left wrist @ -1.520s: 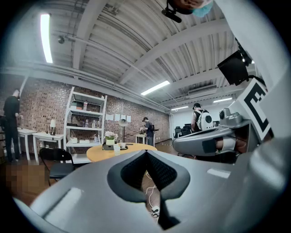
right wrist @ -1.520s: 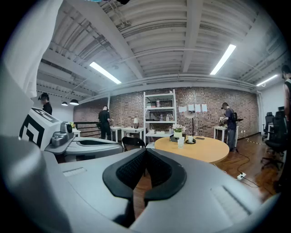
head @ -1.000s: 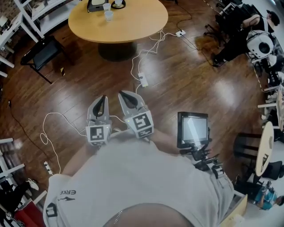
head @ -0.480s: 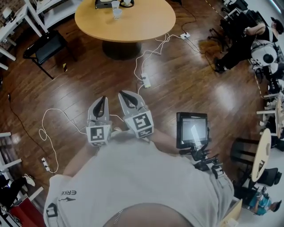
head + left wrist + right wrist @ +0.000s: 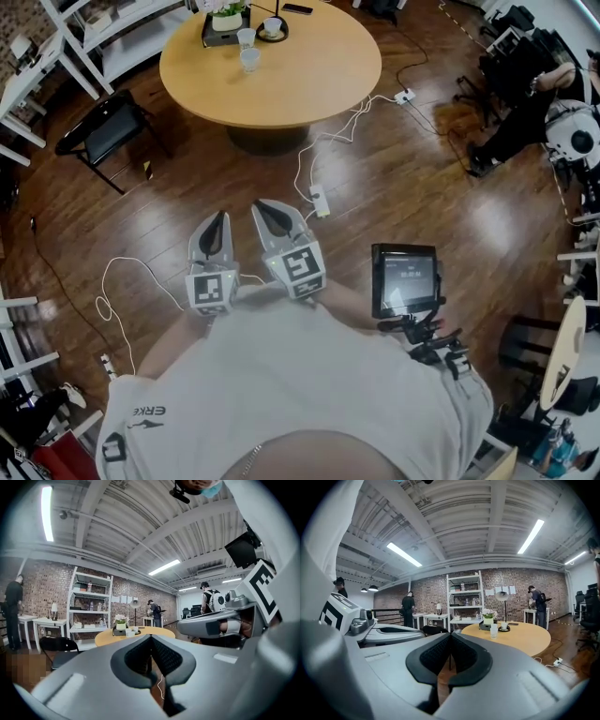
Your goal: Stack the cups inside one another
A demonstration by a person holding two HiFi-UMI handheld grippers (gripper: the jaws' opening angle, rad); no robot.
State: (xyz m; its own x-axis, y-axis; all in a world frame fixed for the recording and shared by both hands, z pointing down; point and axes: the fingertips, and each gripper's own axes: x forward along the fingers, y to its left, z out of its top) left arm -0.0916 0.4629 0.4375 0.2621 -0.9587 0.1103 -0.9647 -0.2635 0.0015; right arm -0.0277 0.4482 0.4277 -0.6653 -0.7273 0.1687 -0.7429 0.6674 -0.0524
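Both of your grey two-jaw grippers sit low in front of your grey shirt (image 5: 281, 375), above the dark wooden floor (image 5: 169, 197), and point toward the round light-wood table (image 5: 309, 84). The left gripper (image 5: 217, 220) has its jaws pressed together with nothing between them. The right gripper (image 5: 263, 207) is closed and empty too. Each carries a cube with black-and-white square markers; these are patterns, not lettering.

The clear plastic cups (image 5: 248, 54) are well away from you at the far side of the table, two of them standing close together, one behind the other. Just beside them a small white cup (image 5: 272, 24) sits on a black round base, and a pot of white flowers (image 5: 225, 15) rests on a dark box.

The only writing you can read is "ERKE", printed on your shirt's shoulder. The small black monitor (image 5: 405, 278) at your right hip shows a lit screen, its text too small to read. A white power strip (image 5: 321, 200) and cables lie on the floor between you and the table.
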